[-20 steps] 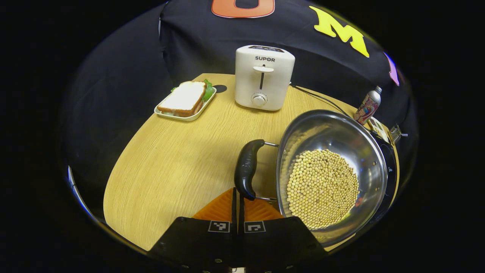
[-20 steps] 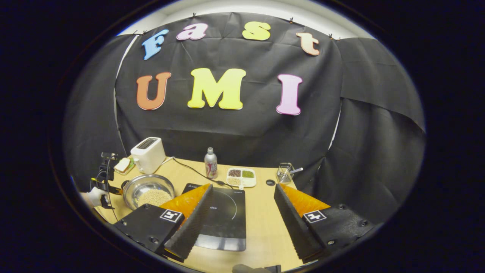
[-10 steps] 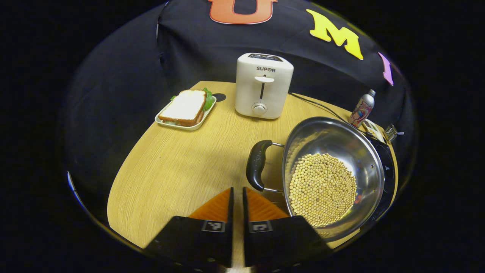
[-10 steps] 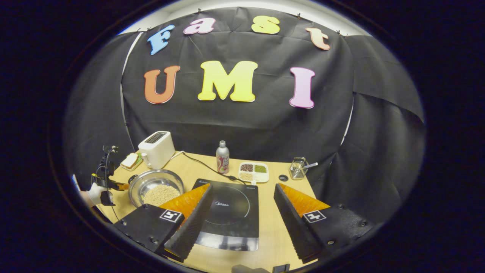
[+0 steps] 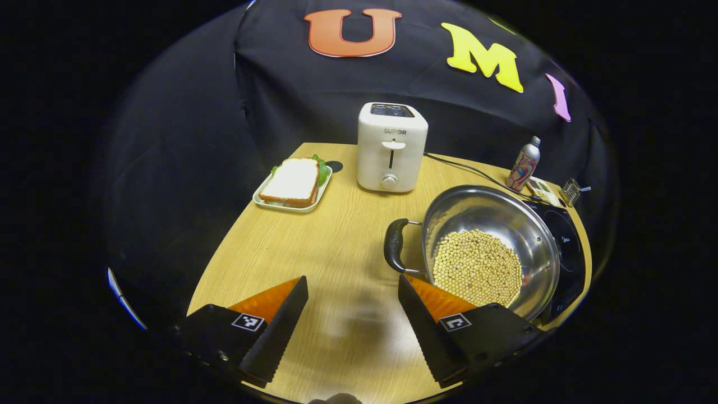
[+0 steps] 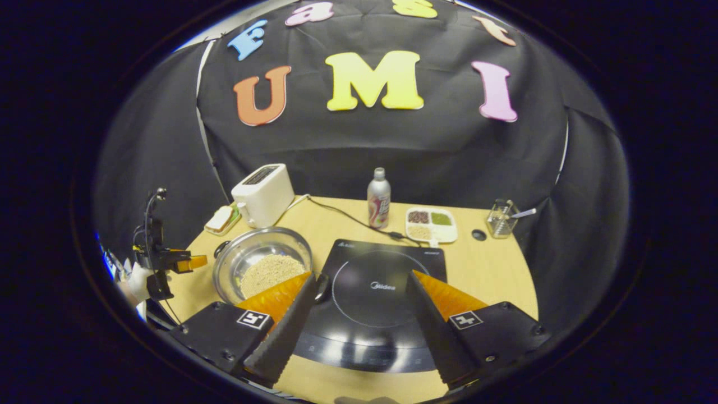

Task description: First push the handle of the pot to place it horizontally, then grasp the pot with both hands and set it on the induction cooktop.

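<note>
Left claw point(image 5: 353, 292), now spread wide, has backed off the pot point(image 5: 489, 252) handle point(image 5: 394, 245); toaster point(image 5: 391, 147) beyond. Right claw point(image 6: 364, 286) gapes over the cooktop point(image 6: 377, 292).

The left gripper view looked down past its fingers across the table point(image 5: 291, 247); the right gripper view faced the cooktop point(image 6: 381, 280); both shared the pot point(image 5: 493, 224)

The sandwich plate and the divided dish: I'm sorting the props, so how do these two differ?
The sandwich plate has one open well holding a sandwich with green leaf; the divided dish has compartments with dark, green and pale fillings. The sandwich plate sits left of the toaster; the divided dish sits behind the induction cooktop, right of the bottle. Both are pale, shallow, rectangular and lie flat on the table.
</note>
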The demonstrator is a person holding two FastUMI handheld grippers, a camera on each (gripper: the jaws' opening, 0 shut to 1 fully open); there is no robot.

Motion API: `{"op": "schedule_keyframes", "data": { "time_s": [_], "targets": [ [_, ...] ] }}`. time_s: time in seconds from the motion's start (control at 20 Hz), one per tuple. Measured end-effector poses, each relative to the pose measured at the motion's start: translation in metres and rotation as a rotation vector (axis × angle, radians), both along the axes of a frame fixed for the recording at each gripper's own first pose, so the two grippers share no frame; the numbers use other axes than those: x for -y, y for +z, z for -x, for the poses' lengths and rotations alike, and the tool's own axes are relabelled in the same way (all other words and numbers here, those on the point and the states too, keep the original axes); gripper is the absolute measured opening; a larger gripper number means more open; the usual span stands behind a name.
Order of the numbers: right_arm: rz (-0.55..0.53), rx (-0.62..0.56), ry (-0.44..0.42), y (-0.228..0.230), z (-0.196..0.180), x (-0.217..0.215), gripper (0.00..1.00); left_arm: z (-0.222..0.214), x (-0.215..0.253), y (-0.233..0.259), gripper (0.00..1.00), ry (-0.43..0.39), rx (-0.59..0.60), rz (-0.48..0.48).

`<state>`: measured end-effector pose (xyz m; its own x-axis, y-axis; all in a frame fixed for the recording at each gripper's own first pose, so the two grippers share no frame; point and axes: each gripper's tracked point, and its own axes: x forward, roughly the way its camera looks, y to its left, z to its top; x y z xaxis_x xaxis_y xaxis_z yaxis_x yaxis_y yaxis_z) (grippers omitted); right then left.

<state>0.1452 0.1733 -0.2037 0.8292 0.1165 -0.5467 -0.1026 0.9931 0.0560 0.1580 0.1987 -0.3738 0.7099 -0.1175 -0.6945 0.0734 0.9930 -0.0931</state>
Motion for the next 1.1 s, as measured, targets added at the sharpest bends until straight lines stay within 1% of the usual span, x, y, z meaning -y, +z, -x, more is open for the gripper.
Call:
{"op": "schedule_keyframes", "data": {
  "time_s": [0.2, 0.25, 0.3, 0.35, 0.55, 0.6, 0.65, 0.7, 0.75, 0.85, 0.9, 0.95, 1.0, 1.05, 1.1],
  "targets": [
    [-0.044, -0.123, 0.025, -0.048, -0.024, -0.031, 0.99, -0.018, 0.021, 0.013, 0.97, -0.071, 0.026, -0.018],
    [-0.058, -0.141, 0.025, -0.057, -0.033, -0.039, 0.97, -0.025, 0.029, 0.012, 0.97, -0.092, 0.026, -0.02],
    [-0.063, -0.159, 0.021, -0.066, -0.042, -0.044, 0.92, -0.03, 0.038, 0.01, 0.97, -0.112, 0.027, -0.026],
    [-0.063, -0.177, 0.024, -0.075, -0.049, -0.05, 0.9, -0.035, 0.044, 0.007, 0.97, -0.129, 0.024, -0.037],
    [-0.043, -0.225, 0.034, -0.1, -0.072, -0.068, 0.9, -0.05, 0.064, -0.011, 0.98, -0.181, -0.008, -0.05],
    [-0.042, -0.237, 0.033, -0.105, -0.076, -0.072, 0.96, -0.051, 0.065, -0.016, 0.98, -0.184, -0.02, -0.057],
    [-0.041, -0.246, 0.032, -0.109, -0.08, -0.075, 0.9, -0.054, 0.065, -0.02, 0.98, -0.181, -0.03, -0.06],
    [-0.036, -0.255, 0.029, -0.112, -0.083, -0.077, 0.9, -0.056, 0.067, -0.025, 0.98, -0.182, -0.041, -0.051],
    [-0.024, -0.267, 0.024, -0.117, -0.085, -0.077, 0.96, -0.057, 0.067, -0.029, 0.98, -0.178, -0.055, -0.049],
    [-0.019, -0.289, 0.01, -0.125, -0.089, -0.078, 0.96, -0.061, 0.065, -0.036, 0.98, -0.17, -0.074, -0.042],
    [-0.013, -0.304, 0.001, -0.13, -0.09, -0.078, 0.9, -0.061, 0.067, -0.038, 0.98, -0.169, -0.081, -0.034],
    [-0.009, -0.325, -0.008, -0.137, -0.089, -0.077, 0.9, -0.063, 0.067, -0.039, 0.98, -0.168, -0.084, -0.035],
    [-0.019, -0.351, -0.023, -0.144, -0.088, -0.078, 0.95, -0.062, 0.067, -0.042, 0.98, -0.172, -0.092, -0.038],
    [-0.035, -0.375, -0.025, -0.149, -0.087, -0.082, 0.9, -0.062, 0.069, -0.044, 0.98, -0.178, -0.104, -0.042],
    [-0.032, -0.361, -0.032, -0.147, -0.089, -0.082, 0.85, -0.062, 0.071, -0.045, 0.98, -0.186, -0.108, -0.042]
  ]
}}
